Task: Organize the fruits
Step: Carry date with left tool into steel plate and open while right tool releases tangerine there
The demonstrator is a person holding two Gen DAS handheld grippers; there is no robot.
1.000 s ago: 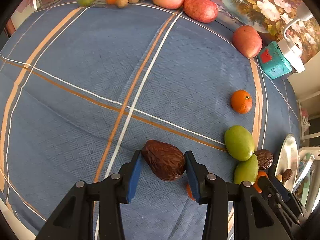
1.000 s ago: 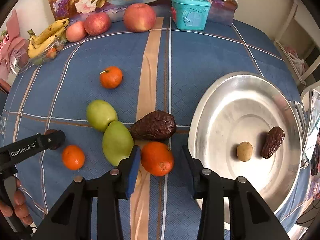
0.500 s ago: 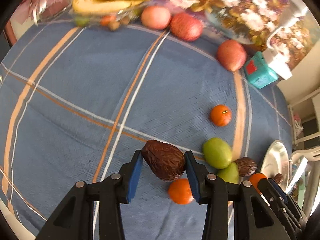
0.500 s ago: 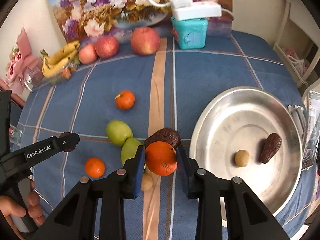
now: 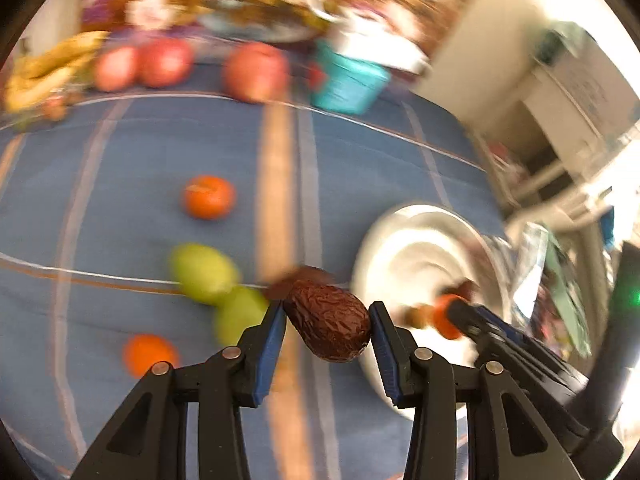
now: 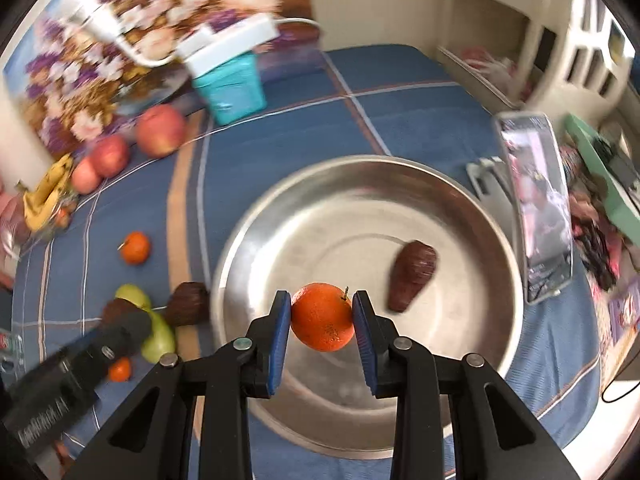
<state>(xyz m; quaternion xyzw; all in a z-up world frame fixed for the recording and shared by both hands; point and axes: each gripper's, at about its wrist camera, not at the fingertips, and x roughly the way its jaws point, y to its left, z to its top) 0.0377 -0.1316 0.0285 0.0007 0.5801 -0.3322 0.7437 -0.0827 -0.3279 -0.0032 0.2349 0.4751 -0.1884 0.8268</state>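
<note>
While both of your tools are loaded, each carries one fruit near the steel dish.

Your left gripper [image 5: 327, 330] is clamped on a wrinkled brown date [image 5: 328, 326], held above the blue striped tablecloth [image 5: 140, 184] just beside the rim of the steel dish [image 5: 404, 236]; that view is blurred. Your right gripper [image 6: 322, 318] is clamped on an orange [image 6: 322, 317], held over the dish, where another dark date [image 6: 412, 280] lies on the bottom. On the cloth you have two green fruits [image 5: 202, 272], a small orange [image 5: 208, 197] beyond them and another [image 5: 147, 354] nearer. Red apples [image 5: 256, 72] and bananas [image 6: 46, 196] lie at the far edge beside a teal box [image 6: 232, 84].
</note>
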